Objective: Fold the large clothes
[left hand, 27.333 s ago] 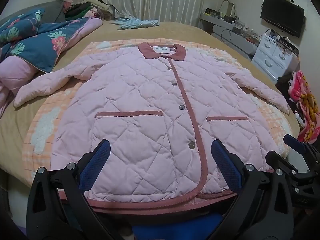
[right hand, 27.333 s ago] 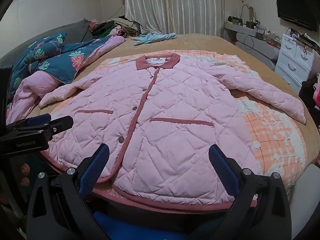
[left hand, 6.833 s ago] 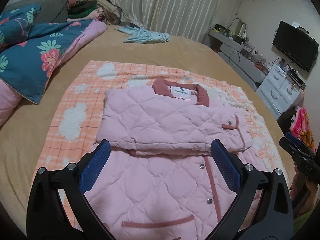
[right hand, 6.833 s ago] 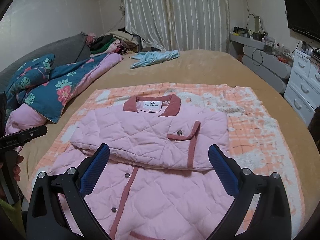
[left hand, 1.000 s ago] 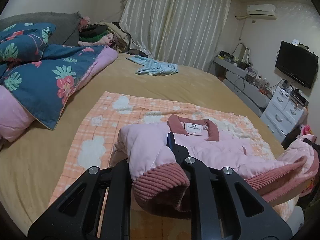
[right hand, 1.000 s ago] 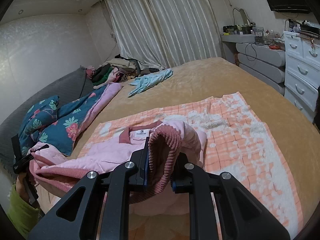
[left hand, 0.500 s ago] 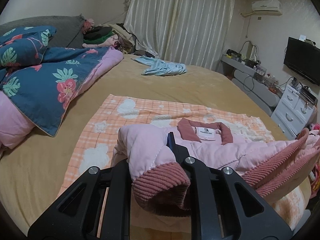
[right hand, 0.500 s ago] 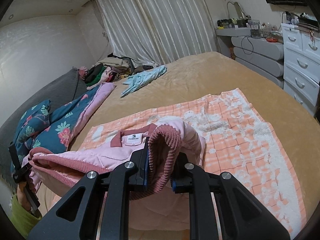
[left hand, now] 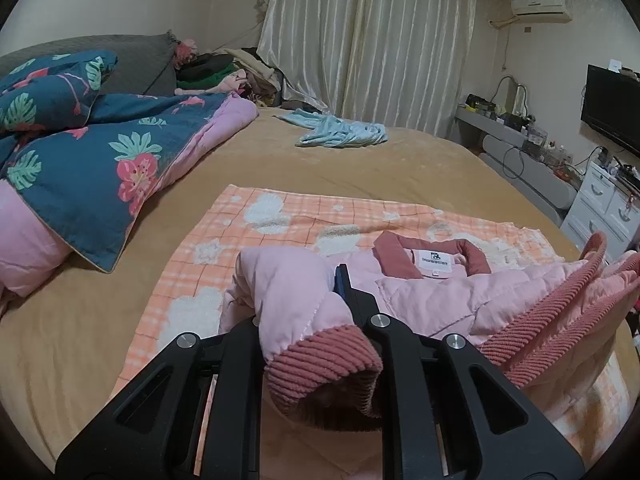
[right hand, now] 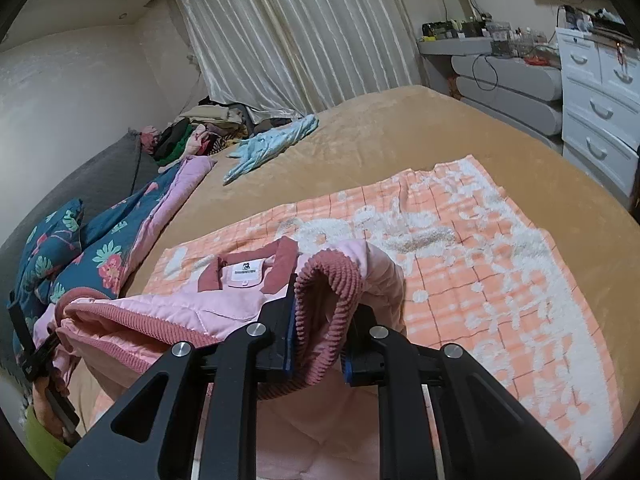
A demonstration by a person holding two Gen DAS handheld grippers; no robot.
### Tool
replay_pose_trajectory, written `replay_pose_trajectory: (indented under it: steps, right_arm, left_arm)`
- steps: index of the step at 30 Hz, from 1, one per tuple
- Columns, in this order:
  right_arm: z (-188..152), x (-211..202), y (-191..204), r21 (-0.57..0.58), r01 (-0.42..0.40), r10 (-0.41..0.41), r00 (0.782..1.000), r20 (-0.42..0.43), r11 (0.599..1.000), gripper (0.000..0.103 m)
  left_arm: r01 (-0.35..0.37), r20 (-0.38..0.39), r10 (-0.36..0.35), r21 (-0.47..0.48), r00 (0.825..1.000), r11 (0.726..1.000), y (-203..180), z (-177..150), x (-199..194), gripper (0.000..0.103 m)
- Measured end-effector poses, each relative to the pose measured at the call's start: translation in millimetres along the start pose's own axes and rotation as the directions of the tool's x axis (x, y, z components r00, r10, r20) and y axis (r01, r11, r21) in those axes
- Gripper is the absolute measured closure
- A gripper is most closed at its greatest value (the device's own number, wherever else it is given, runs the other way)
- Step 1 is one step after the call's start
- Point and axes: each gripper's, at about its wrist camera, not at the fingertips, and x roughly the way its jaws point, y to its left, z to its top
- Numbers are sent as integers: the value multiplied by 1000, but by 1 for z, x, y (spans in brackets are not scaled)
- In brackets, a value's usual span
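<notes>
We hold the pink jacket's (left hand: 460,292) corduroy hem (left hand: 320,364), lifted over the bed (left hand: 320,168), clamped in each hand-held gripper, left (left hand: 340,304) and right (right hand: 320,320); uneven lowering could skew the fold, or thick padding slip free.

Left tool (left hand: 316,304), right tool (right hand: 318,320): black skeletal frames, silver screws, blue pads; lime-green sleeve (right hand: 42,446).

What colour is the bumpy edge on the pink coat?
The coat's ribbed edge is dusty rose, darker than the pale pink quilting. The left wrist view shows it best.
</notes>
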Motion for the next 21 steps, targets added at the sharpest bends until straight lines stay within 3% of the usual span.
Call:
replay_pose_trajectory:
  steps: [10,14,17,21]
  right_arm:
    - [2,26,-14,96,-61,65,997,-38,994,76]
    - [4,31,-18,147,-106,111,993,-30,984,61]
    - [4,31,-18,158,-115,119,993,-14,981,44]
    - [4,32,-16,146,-118,121,993,-8,982,43]
  left_arm:
    - [0,-25,-1,-23,1000,1000,4,-7,18,94]
    - [8,-30,-8,-23,1000,1000,5,-6,23,94]
    - [12,-30,-13,-21,999,1000,5,-5,25,94]
    - [18,-31,-18,-18,999,1000,4,-6,26,94]
